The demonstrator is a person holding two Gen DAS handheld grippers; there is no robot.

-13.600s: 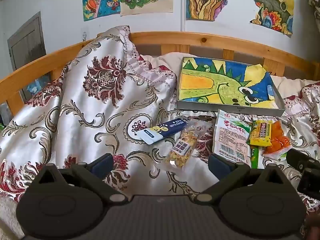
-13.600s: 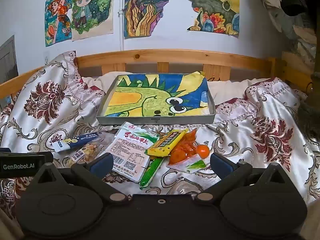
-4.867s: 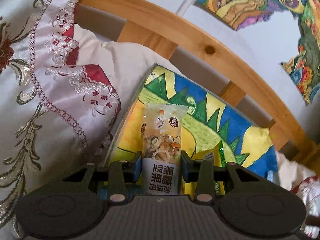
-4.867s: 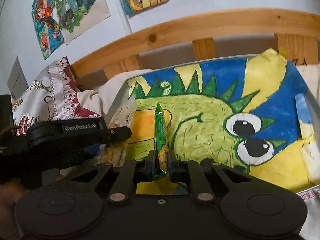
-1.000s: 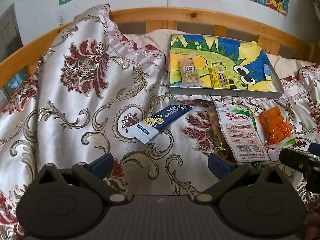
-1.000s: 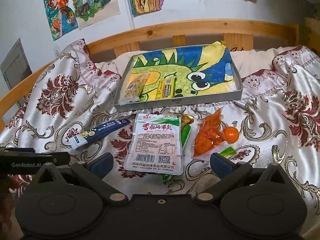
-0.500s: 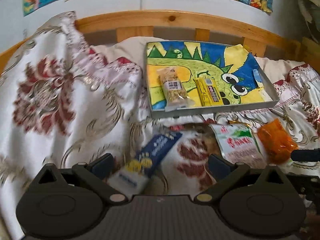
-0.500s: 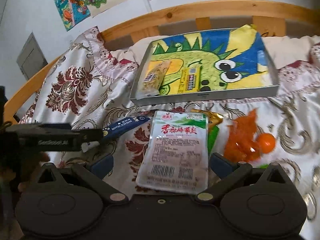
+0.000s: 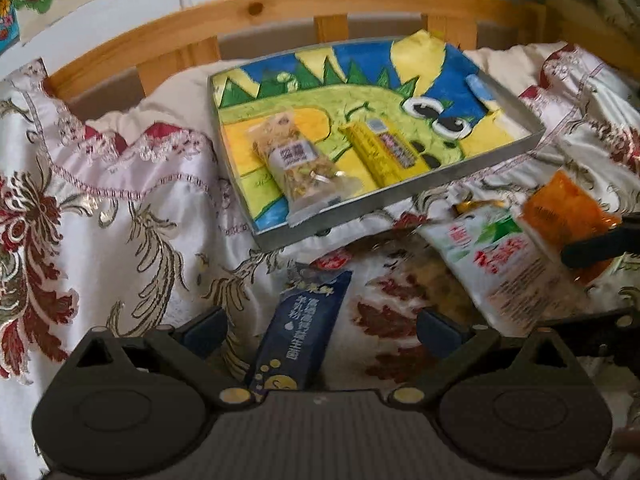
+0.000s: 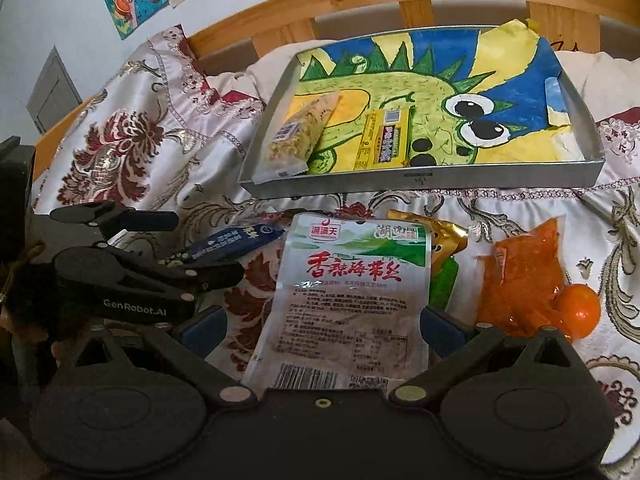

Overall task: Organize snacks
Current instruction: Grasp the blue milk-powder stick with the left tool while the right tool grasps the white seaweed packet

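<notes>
While tongs [image 9: 320,326] gape, blue packet [image 9: 303,330] between.

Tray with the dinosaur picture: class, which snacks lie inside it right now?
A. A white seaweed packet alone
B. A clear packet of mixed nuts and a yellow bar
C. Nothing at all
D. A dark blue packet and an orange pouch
B: inside the tray lie only the clear nut packet and the yellow bar; the dark blue packet, white seaweed packet and orange pouch lie on the bedspread.
</notes>
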